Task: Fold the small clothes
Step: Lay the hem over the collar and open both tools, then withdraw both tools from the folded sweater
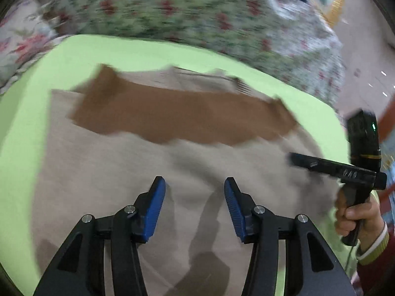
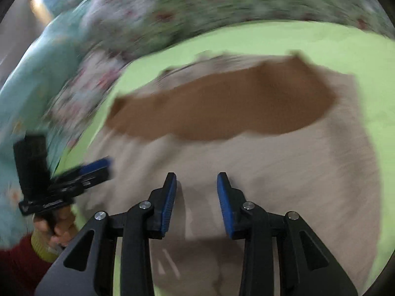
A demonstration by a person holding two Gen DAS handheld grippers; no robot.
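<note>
A small beige garment (image 1: 118, 172) with a broad brown band (image 1: 182, 118) across its far part lies flat on a light green surface (image 1: 22, 128). It also shows in the right wrist view (image 2: 284, 172), with the brown band (image 2: 222, 108) beyond the fingers. My left gripper (image 1: 195, 185) is open and empty just above the beige cloth. My right gripper (image 2: 196, 181) is open and empty over the same cloth. The right gripper also appears at the right of the left wrist view (image 1: 328, 167), held in a hand. The left gripper appears at the left of the right wrist view (image 2: 74, 175). Both views are motion-blurred.
A floral bedspread (image 1: 172, 12) rises behind the green surface, also in the right wrist view (image 2: 222, 2). A pale blue cloth (image 2: 27, 86) lies at the left. The person's hand and red sleeve (image 1: 370, 236) are at the right edge. Floor (image 1: 365, 49) shows far right.
</note>
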